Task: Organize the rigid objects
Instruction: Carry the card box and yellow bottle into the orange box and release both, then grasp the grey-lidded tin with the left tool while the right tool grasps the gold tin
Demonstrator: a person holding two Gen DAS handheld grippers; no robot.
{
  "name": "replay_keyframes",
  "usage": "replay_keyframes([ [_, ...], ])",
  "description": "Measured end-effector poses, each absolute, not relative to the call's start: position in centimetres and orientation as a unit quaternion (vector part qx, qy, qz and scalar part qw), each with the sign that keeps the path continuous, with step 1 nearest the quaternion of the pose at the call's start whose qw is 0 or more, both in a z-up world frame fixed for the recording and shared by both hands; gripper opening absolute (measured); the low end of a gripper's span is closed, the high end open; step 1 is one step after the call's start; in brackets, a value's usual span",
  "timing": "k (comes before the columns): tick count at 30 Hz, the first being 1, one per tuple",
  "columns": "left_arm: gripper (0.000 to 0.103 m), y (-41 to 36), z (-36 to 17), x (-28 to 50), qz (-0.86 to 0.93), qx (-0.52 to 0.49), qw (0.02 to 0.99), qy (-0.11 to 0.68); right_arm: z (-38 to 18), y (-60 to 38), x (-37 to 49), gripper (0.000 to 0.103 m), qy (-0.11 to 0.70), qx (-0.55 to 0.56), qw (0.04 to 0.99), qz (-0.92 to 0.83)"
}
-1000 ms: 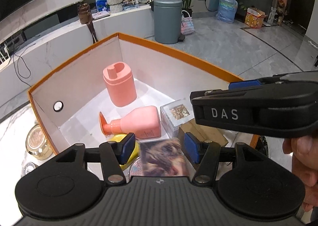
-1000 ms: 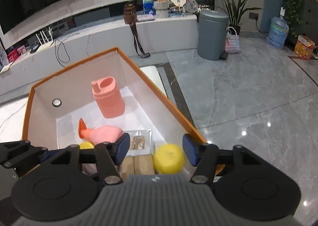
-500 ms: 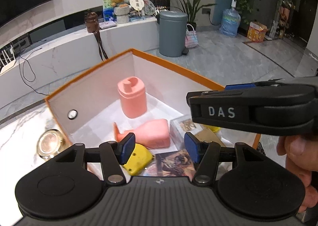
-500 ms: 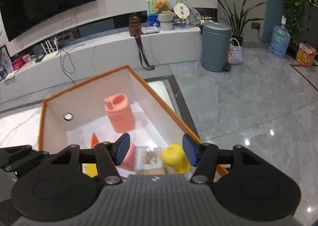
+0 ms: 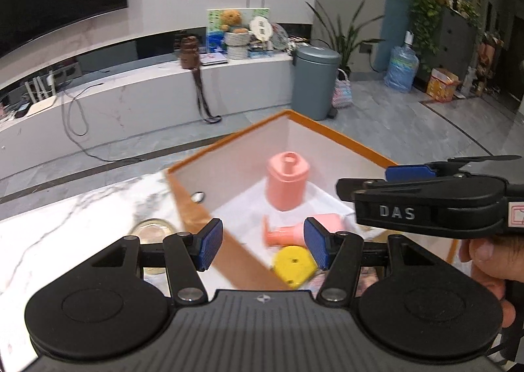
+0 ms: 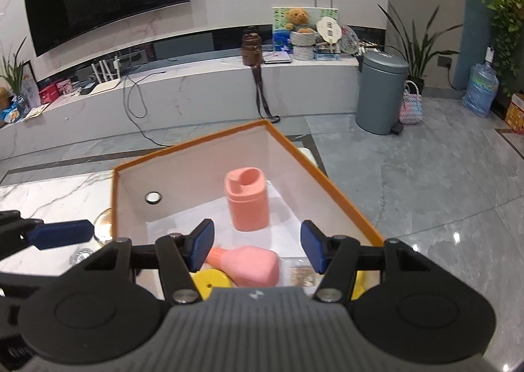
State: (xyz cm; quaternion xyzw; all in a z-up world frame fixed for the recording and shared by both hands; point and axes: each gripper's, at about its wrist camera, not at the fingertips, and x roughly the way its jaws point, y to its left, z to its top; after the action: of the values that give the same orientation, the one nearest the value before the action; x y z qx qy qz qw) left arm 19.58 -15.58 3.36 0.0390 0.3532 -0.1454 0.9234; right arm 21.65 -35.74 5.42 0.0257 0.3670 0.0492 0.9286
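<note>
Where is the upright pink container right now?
In the right wrist view, the upright pink container stands inside the orange-rimmed box, toward its far end. The pink bottle lying on its side is its nearest neighbour, closer to the camera.

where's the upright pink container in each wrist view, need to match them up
Left wrist: the upright pink container stands right of centre, inside the orange-rimmed box near its far corner, above the left gripper.
Right wrist: it stands at centre, on the box floor, above the right gripper.
Shared landmark: the grey bin on the floor beyond the box, also seen upper right in the right wrist view.
</note>
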Motion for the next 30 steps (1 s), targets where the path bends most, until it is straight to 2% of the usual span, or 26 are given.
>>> replay_keyframes([
  [6,0.067,-11.3,2.9,19.3,-0.114,0.025,0.928,0.353,6.0,-32.6,21.9,0.058,0.359,0.012,0.93,0.073],
  [9,0.071,-9.2,2.0,19.1,-0.097,0.016,0.93,0.354,6.2,-30.9,21.8,0.058,0.35,0.005,0.933,0.089],
  [18,0.073,-4.2,-2.7,18.1,-0.065,-0.013,0.927,0.368,6.6,-25.6,20.6,0.058,0.304,-0.019,0.944,0.126],
  [30,0.073,-4.2,-6.3,19.9,-0.075,0.004,0.922,0.38,4.7,-22.4,19.4,0.058,0.311,-0.064,0.934,0.161],
])
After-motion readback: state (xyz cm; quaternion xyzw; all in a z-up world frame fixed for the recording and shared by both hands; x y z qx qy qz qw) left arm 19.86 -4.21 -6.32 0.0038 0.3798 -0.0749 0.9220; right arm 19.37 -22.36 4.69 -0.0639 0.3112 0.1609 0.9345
